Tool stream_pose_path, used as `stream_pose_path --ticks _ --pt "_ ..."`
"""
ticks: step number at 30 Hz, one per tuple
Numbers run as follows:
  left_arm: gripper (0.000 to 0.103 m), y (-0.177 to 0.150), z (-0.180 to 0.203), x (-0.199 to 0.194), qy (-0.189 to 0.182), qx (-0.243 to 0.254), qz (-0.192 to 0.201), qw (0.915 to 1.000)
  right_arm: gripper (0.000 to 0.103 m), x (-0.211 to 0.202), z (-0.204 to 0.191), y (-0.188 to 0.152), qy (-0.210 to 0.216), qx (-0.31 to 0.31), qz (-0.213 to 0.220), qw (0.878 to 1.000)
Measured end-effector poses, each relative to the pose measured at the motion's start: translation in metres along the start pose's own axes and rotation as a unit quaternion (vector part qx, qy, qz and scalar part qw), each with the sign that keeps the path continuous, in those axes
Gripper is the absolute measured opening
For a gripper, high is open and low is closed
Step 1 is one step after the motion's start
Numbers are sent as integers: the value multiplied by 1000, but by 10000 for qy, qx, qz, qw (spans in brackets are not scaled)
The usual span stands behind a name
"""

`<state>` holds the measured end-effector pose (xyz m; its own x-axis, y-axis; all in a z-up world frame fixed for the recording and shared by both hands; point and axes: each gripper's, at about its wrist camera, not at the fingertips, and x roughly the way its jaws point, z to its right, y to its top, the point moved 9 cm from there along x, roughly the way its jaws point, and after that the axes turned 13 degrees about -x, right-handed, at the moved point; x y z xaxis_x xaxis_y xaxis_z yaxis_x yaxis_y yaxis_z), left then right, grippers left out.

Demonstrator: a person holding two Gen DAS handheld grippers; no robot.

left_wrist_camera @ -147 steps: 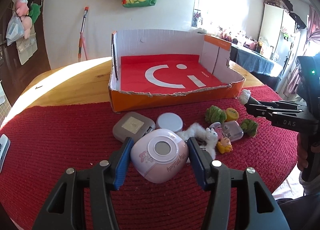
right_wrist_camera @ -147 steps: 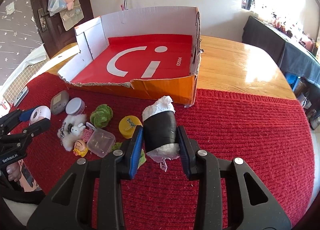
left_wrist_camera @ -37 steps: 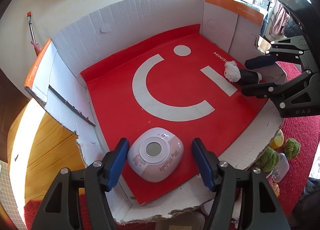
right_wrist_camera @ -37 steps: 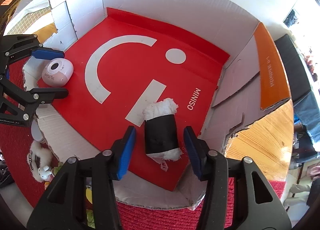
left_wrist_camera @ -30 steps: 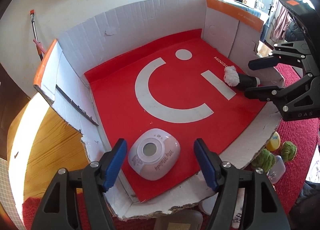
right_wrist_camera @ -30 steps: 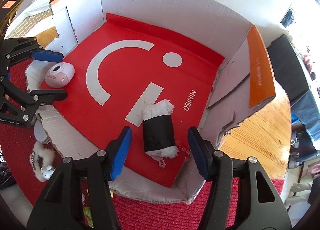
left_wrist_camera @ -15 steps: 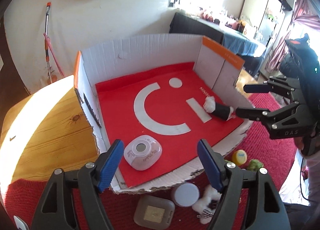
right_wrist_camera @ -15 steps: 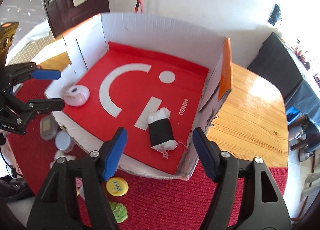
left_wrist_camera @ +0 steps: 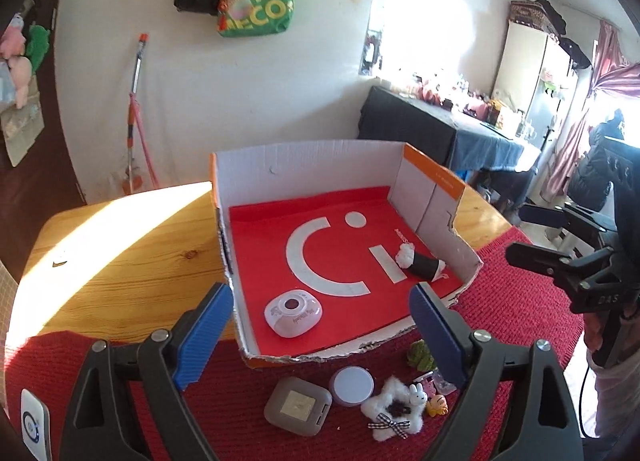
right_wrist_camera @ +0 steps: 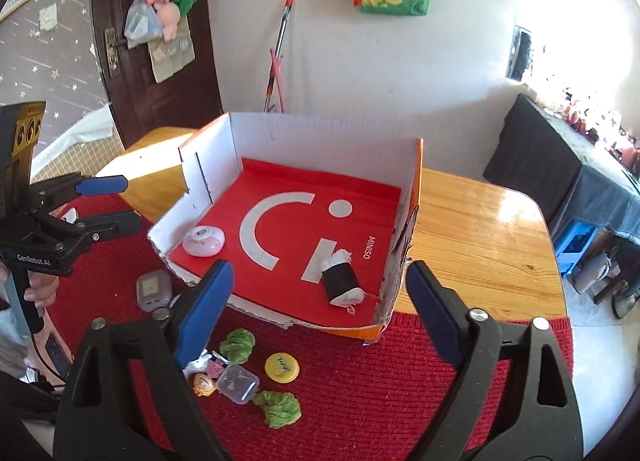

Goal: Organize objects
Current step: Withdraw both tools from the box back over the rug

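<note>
The left tool (left_wrist_camera: 320,329) is empty and its jaws are opening, and the blue pads (left_wrist_camera: 204,335) stand wide apart over the near edge of the cardboard box (left_wrist_camera: 304,165). The pink round device (left_wrist_camera: 293,313) lies inside the box on the red floor, near the front left corner, at about 12 o'clock from this tool and apart from both pads. The right tool (right_wrist_camera: 316,311) is empty too, its jaws are also opening, and nothing is between them. The black roll with white ends (right_wrist_camera: 340,275) lies in the box near the right wall, beside the printed word, at about 12 o'clock from the right tool and not touching it. On the red mat (right_wrist_camera: 400,381) in front of the box several small things lie: a grey square case (left_wrist_camera: 298,407), a round lilac lid (left_wrist_camera: 352,381), a white fluffy toy (left_wrist_camera: 394,415), two green knitted pieces (right_wrist_camera: 238,345), a yellow disc (right_wrist_camera: 282,367) and a small clear box (right_wrist_camera: 236,383). The box stands on the wooden table (right_wrist_camera: 480,233), partly on the mat.
</note>
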<state>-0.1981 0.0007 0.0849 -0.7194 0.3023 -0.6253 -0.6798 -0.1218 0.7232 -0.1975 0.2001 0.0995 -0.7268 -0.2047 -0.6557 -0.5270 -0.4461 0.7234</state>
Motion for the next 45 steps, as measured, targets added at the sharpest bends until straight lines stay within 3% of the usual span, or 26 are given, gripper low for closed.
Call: stream_pose_path --ticks 10,19,28,45 --pt "103 -24 1 -49 388 -49 919 9950 97 -41 -10 -21 -383 487 769 9951" --pt "103 -72 -3 -48 568 -546 1154 9902 99 -28 -30 -63 -898 706 880 9895" --pt "103 -122 -12 -19 976 -677 718 9903 99 1 -42 -106 -1181 799 447 9888" --pt "103 -125 -26 3 1148 -846 367 9891 99 30 -41 -131 -1107 909 -214 9895"
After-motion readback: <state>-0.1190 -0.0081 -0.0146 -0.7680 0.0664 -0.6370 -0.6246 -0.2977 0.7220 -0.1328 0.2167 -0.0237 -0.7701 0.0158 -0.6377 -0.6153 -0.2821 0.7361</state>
